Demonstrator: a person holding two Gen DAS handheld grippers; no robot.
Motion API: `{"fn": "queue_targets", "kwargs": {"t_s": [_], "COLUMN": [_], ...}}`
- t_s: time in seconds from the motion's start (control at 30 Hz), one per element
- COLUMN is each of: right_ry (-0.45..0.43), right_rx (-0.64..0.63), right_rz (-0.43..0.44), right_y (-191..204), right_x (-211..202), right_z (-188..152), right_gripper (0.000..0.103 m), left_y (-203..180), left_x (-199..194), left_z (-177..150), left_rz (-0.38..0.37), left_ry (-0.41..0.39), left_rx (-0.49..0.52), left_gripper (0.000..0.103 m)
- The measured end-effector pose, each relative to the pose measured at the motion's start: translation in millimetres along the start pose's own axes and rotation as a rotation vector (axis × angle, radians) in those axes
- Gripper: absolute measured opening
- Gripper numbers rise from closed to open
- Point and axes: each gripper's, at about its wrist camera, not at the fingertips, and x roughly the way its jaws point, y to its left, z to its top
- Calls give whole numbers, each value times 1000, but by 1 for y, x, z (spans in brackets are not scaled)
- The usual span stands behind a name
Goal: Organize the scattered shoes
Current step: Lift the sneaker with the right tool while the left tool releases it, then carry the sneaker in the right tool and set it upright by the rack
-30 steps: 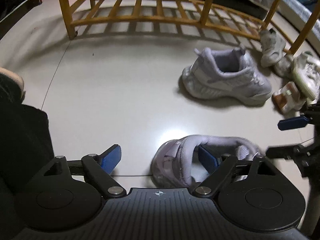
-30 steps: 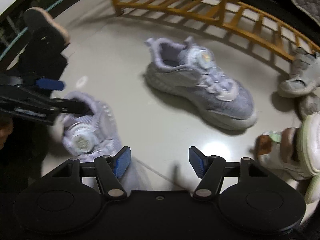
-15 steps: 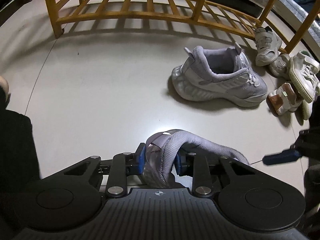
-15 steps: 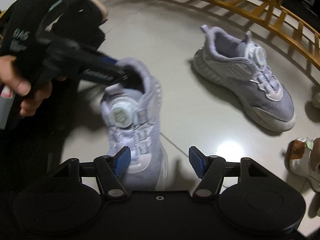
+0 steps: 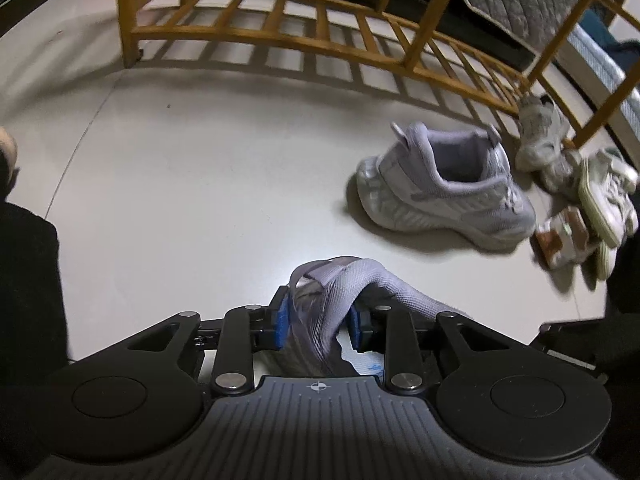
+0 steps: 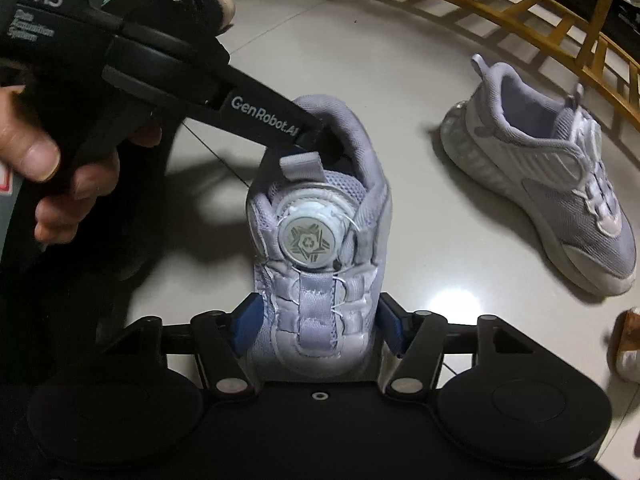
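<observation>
A lilac sneaker with a dial lace [image 6: 316,240] stands on the pale floor, toe towards my right gripper. My left gripper [image 5: 318,320] pinches the heel collar [image 5: 360,280] between its blue pads; its jaws are opening slightly but still press the fabric. From the right wrist view the left gripper [image 6: 304,132] reaches down into the shoe's opening, held by a hand [image 6: 40,152]. My right gripper [image 6: 318,324] straddles the toe; its jaws are closing, with the pads close beside the shoe's sides. The matching sneaker [image 5: 440,192] [image 6: 560,184] lies further right.
A low yellow wooden rack [image 5: 280,36] [image 6: 520,4] runs along the back. By its right post lies a heap of small white shoes [image 5: 592,196], one more white shoe [image 5: 540,136] and a brown sandal [image 5: 560,236]. A person's dark leg [image 5: 28,280] fills the left edge.
My left gripper shut on the lilac sneaker's collar and swung its heel round. My right gripper came left over the toe and its jaws narrowed around it.
</observation>
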Motion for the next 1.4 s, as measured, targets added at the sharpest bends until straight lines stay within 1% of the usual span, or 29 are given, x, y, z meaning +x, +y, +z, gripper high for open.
{"fn": "queue_targets", "kwargs": {"t_s": [0.03, 0.1, 0.13, 0.23, 0.4, 0.47, 0.53, 0.67, 0.73, 0.87, 1.0, 1.1, 1.17, 1.3, 1.4], "right_ry": [-3, -7, -11, -27, -57, -66, -80, -97, -108, -132, -145, -151, -163, -184, -195], "right_rx": [28, 65, 85, 152, 241, 272, 310, 370, 403, 443, 467, 450, 432, 440, 418], "right_rz": [7, 16, 20, 22, 19, 21, 19, 32, 42, 64, 77, 87, 98, 129, 166], "right_y": [-3, -8, -11, -17, -25, -27, -31, -34, -34, -30, -23, -17, -12, -11, -9], "right_x": [0, 2, 3, 9, 21, 26, 31, 45, 53, 65, 79, 89, 98, 109, 113], "right_z": [3, 9, 13, 28, 61, 74, 89, 115, 133, 159, 183, 197, 211, 230, 238], "right_gripper": [56, 55, 55, 54, 54, 54, 54, 54, 54, 54, 54, 53, 53, 53, 53], "left_y": [3, 6, 8, 12, 24, 26, 29, 39, 47, 57, 67, 75, 78, 82, 79], "left_x": [-4, -10, -14, -25, -47, -52, -57, -66, -74, -81, -87, -92, -92, -87, -82], "left_z": [2, 3, 5, 7, 8, 8, 7, 5, 6, 6, 5, 3, 3, 4, 7], "left_rz": [1, 3, 13, 51, 140, 177, 196, 242, 275, 322, 344, 361, 360, 347, 369], "left_ry": [-20, -58, -83, -147, -263, -289, -311, -351, -379, -405, -410, -422, -416, -382, -369], "left_rx": [-14, -31, -39, -58, -125, -136, -160, -232, -288, -352, -414, -465, -489, -509, -486], "left_gripper": [36, 42, 46, 53, 59, 60, 63, 65, 68, 70, 70, 72, 73, 73, 73]}}
